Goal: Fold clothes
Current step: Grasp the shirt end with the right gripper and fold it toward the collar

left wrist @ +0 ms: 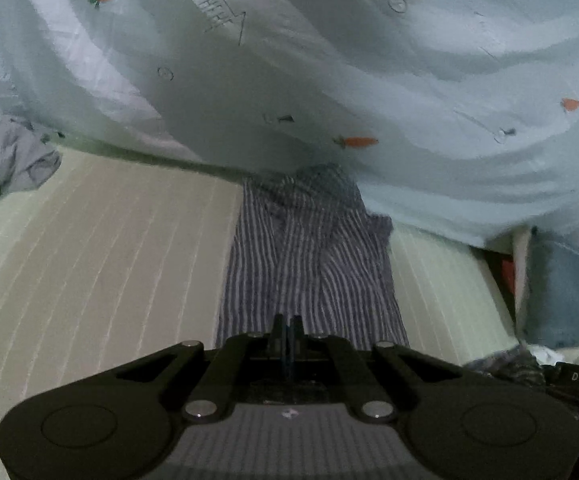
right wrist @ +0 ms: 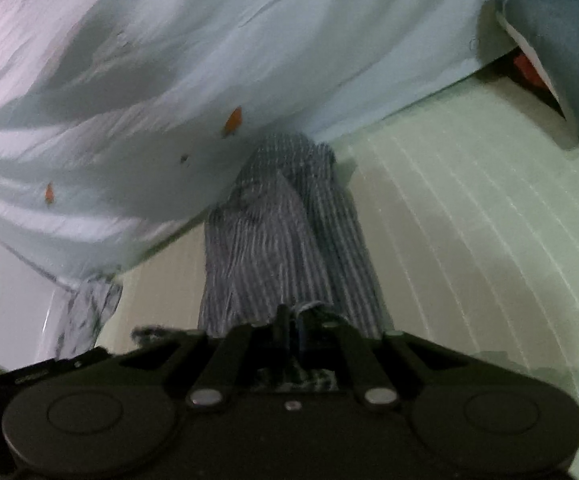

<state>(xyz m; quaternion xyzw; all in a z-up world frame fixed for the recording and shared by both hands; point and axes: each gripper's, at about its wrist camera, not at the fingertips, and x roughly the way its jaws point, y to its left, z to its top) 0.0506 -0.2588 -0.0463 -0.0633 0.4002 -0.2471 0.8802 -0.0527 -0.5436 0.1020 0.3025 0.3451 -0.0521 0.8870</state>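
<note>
both claws pinched down on the near edge of the striped garment (left wrist: 309,264), side by side. left claw (left wrist: 288,322): fingers pressed together, no visible gap, striped cloth right at the tips, so i judge it clamped on the hem. right claw (right wrist: 291,312): narrow slit, a bunched bit of hem sits between the fingers, clamped too.

garment lies on the bed, on the pale green ribbed mattress cover (left wrist: 89,248). long axis runs straight away from both claws along their pointing direction; far end tucks under the light blue carrot-print sheet (left wrist: 329,60) draped ahead. looks already doubled lengthwise into a narrow strip, with an overlap ridge down the middle in the right view.

key relation: held edge is nearest, free length is all ahead. neither hand is meaningfully closer; left claw sits right beside the right one.

can't tell whether this is lifting for a fold or laying down after one. far end may snag under the sheet. denim piece (left wrist: 557,292) and grey cloth (left wrist: 9,156) well off to either side.
</note>
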